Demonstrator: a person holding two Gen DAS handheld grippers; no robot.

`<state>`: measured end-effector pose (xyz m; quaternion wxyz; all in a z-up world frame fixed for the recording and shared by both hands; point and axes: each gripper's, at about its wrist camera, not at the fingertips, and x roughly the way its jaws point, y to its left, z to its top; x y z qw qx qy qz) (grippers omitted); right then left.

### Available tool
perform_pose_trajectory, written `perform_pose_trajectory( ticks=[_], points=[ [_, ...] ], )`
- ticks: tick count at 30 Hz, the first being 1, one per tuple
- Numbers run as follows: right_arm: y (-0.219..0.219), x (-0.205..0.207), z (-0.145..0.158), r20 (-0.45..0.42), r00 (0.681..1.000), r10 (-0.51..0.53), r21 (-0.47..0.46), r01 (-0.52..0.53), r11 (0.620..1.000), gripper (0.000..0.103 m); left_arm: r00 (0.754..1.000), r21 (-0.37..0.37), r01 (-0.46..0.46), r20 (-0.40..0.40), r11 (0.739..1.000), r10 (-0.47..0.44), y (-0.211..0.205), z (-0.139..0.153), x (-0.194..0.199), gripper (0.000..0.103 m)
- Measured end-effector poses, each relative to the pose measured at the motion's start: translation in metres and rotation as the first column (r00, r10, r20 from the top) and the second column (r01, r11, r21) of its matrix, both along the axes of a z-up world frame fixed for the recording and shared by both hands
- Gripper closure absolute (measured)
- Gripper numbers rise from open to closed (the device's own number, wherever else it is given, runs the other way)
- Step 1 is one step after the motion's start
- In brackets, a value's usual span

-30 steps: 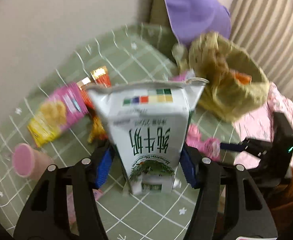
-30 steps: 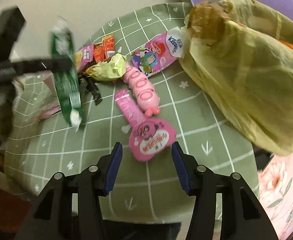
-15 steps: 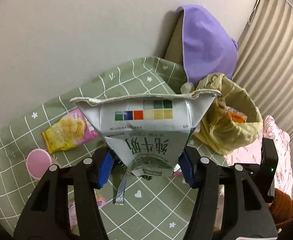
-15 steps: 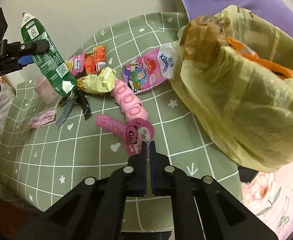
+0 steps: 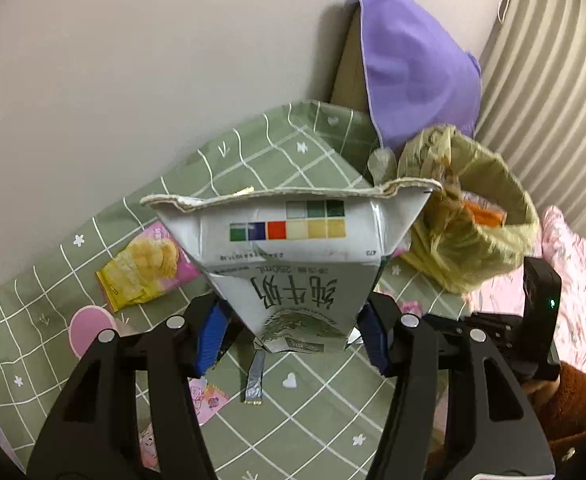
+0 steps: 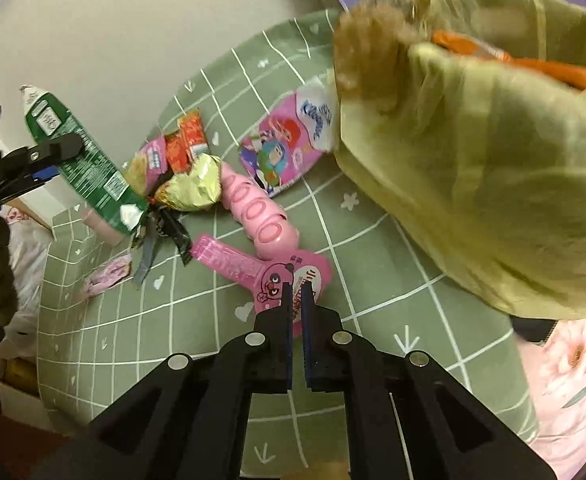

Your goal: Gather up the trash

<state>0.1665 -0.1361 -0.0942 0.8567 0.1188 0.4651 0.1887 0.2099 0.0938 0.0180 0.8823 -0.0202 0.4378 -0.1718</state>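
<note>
The left gripper pinches a flattened green-and-white milk carton printed "250mL", held aloft; the right gripper nips the round end of a flat pink bear-face wrapper; at two o'clock gapes a yellow-green plastic trash bag; a pink "Kleenex" tissue pack lies at twelve on the green checked cloth.

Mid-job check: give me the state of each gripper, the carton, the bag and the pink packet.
Left gripper: shut on the milk carton.
Milk carton: flattened, top torn open, held off the table.
Right gripper: shut on the pink packet.
Pink packet: pinched at its round end.
Trash bag: open, trash inside.
</note>
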Motion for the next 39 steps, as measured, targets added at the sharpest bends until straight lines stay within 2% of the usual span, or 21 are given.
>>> perform_pose_trajectory(
  ticks=[3,6,9,11,13,15,17,21,23,26,29,34,38,39],
  points=[
    [0.004,0.007,-0.005,-0.002,1.000,-0.002,0.027,0.002,1.000,0.096,1.000,0.003,-0.004,-0.016,1.000,0.004,0.002,-0.004,-0.002,0.049],
    [0.011,0.010,-0.005,0.015,1.000,0.009,0.013,-0.009,1.000,0.096,0.999,0.000,-0.015,-0.034,1.000,0.015,0.005,-0.009,-0.004,0.049],
    [0.019,0.006,0.001,0.064,0.998,0.027,-0.060,-0.023,0.998,0.096,0.999,0.002,-0.015,-0.041,1.000,0.015,0.006,-0.011,-0.005,0.049],
    [0.021,-0.005,0.010,0.152,0.987,0.051,-0.122,-0.032,0.992,0.096,0.999,0.004,-0.008,-0.039,1.000,0.008,0.005,-0.011,-0.006,0.049],
    [0.022,-0.014,0.020,0.230,0.972,0.044,-0.211,0.006,0.978,0.096,0.999,0.002,-0.004,-0.038,1.000,0.004,0.004,-0.010,-0.005,0.049],
    [0.023,-0.016,0.030,0.260,0.963,0.071,-0.224,-0.012,0.975,0.096,0.999,-0.002,-0.006,-0.033,1.000,0.006,0.004,-0.011,-0.006,0.049],
    [0.023,-0.010,0.035,0.252,0.964,0.089,-0.202,-0.038,0.979,0.096,0.999,-0.004,-0.022,-0.033,1.000,0.022,0.006,-0.013,-0.005,0.049],
    [0.018,0.007,0.023,0.124,0.988,0.088,-0.120,-0.074,0.990,0.096,0.998,-0.004,-0.040,-0.044,0.999,0.040,0.010,-0.017,-0.006,0.049],
    [0.018,0.008,0.016,0.098,0.992,0.078,-0.122,-0.066,0.990,0.096,0.998,-0.010,-0.046,-0.047,0.999,0.045,0.012,-0.018,-0.007,0.049],
    [0.020,0.012,-0.002,0.006,0.996,0.088,-0.141,-0.086,0.986,0.096,0.997,-0.013,-0.056,-0.055,0.998,0.055,0.014,-0.020,-0.008,0.049],
    [0.024,0.007,0.002,0.032,0.993,0.117,-0.154,-0.110,0.982,0.096,0.997,-0.005,-0.056,-0.060,0.998,0.056,0.014,-0.022,-0.009,0.049],
    [0.038,0.007,0.021,0.172,0.970,0.174,-0.247,-0.129,0.961,0.096,0.997,-0.004,-0.053,-0.064,0.999,0.053,0.014,-0.022,-0.008,0.049],
    [0.049,0.025,0.015,0.154,0.962,0.226,-0.272,-0.178,0.945,0.096,0.997,-0.005,-0.051,-0.066,0.999,0.051,0.013,-0.022,-0.009,0.049],
    [0.049,0.027,0.014,0.175,0.957,0.229,-0.263,-0.179,0.948,0.095,0.997,-0.004,-0.052,-0.065,0.999,0.052,0.013,-0.022,-0.009,0.049]
  ],
)
